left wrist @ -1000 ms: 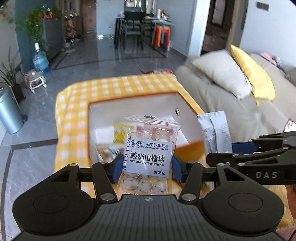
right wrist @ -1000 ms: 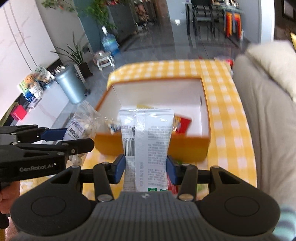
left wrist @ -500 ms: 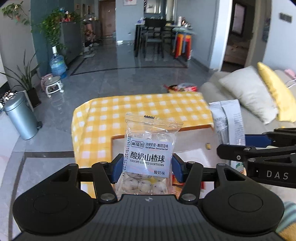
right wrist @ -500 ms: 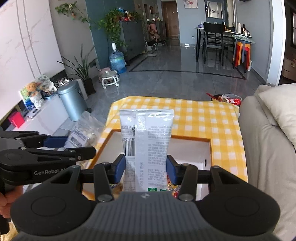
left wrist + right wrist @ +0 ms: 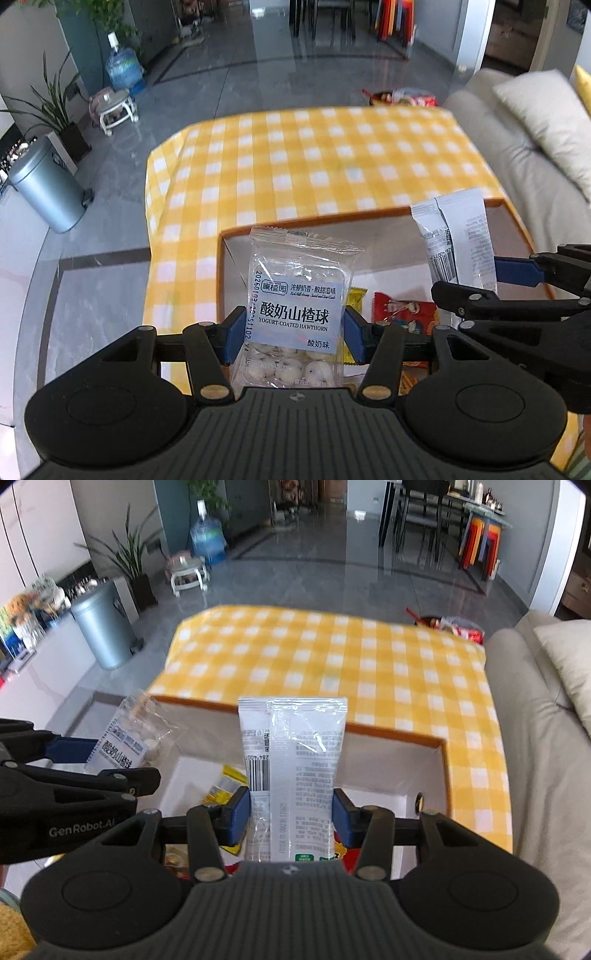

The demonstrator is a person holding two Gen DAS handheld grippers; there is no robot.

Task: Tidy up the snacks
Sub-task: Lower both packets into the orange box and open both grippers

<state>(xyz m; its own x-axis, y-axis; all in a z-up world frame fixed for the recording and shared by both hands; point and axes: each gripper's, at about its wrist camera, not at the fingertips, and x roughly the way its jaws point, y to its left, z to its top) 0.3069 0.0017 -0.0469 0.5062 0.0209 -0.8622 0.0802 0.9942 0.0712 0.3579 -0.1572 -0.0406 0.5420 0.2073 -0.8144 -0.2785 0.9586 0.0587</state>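
Both claws, packets clamped, now nearer over box [image 5: 369, 218].

A grey bin [image 5: 103, 627] stands near a water jug [image 5: 207, 539].

bright daylight glares off the glossy far floor [image 5: 303, 55]; the yellow checked cloth [image 5: 332, 657] is motion-blurred, and fisheye bending darkens the corners.
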